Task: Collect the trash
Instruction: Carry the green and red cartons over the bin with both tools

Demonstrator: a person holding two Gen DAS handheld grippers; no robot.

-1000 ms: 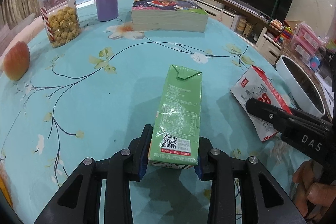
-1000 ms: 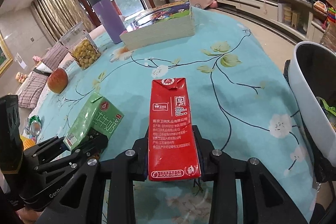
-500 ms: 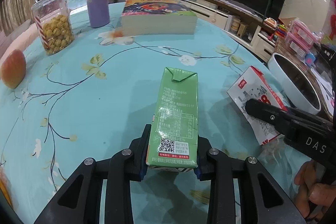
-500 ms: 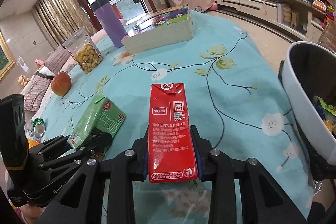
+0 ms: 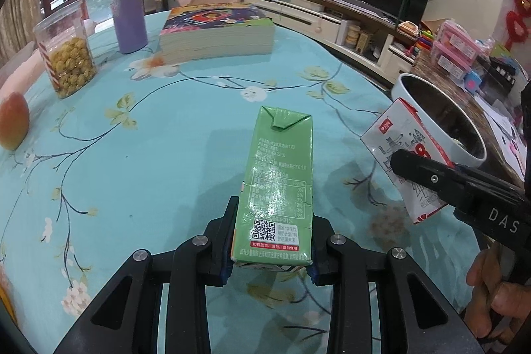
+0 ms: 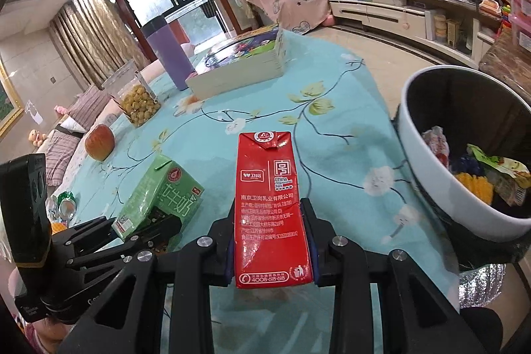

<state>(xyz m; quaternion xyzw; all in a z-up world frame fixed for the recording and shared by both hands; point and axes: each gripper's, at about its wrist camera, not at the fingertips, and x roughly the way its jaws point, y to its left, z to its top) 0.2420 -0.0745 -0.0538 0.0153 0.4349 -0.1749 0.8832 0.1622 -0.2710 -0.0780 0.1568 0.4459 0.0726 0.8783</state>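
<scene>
Hand-held grippers tilt downward over the table (image 5: 139,155), left (image 5: 272,249) clamping green carton (image 5: 280,175), right (image 6: 272,246) clamping red carton (image 6: 267,198).

two cartons are held above a table (image 5: 139,175) w/ a flowered cloth. the left gripper (image 5: 272,241) clamps one carton (image 5: 277,184); the right gripper (image 6: 270,243) clamps the other carton (image 6: 268,204), to its right. beyond the table's right edge stands a bin (image 6: 428,161) w/ wrappers in it. at the far side lie a thick book (image 5: 215,32), a tumbler (image 5: 127,9) left of it, then a snack jar (image 5: 64,58) & an apple (image 5: 13,120) nearer the left edge.
</scene>
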